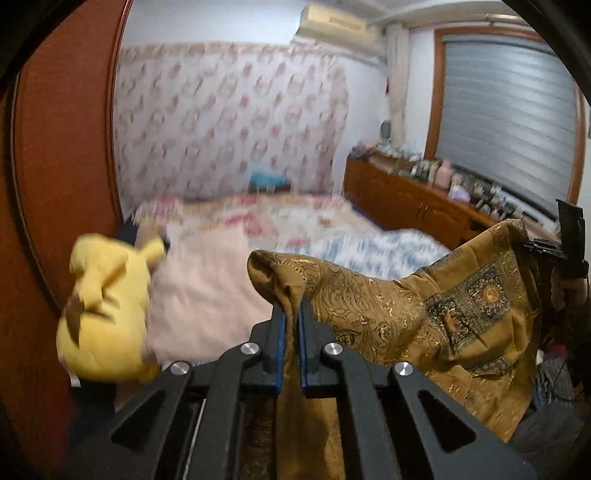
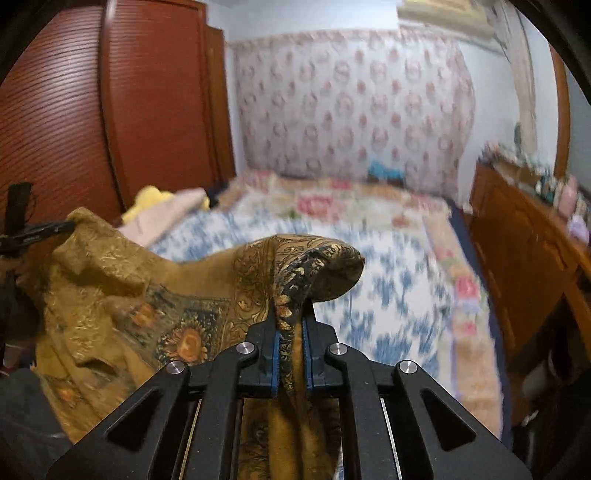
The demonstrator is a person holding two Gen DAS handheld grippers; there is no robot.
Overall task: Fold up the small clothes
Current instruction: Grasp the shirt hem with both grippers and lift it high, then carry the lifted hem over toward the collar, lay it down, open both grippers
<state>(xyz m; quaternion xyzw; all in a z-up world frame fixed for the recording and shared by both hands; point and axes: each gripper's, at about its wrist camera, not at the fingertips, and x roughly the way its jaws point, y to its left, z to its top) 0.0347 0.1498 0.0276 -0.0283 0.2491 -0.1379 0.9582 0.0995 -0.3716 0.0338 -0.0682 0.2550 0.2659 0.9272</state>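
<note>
no readable text anywhere tbh, both views are too blurry. bottles on the dresser (image 1: 461, 184) prob have labels but they're just smears, and the air conditioner (image 1: 336, 22) up on the wall shows no brand i can make out. cloth is pattern only, no lettering

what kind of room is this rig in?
Almost certainly a home bedroom: a bed with a blue-and-white floral cover fills the middle, a reddish wooden wardrobe stands beside it, and a low wooden dresser cluttered with bottles runs under a shuttered window.
</note>
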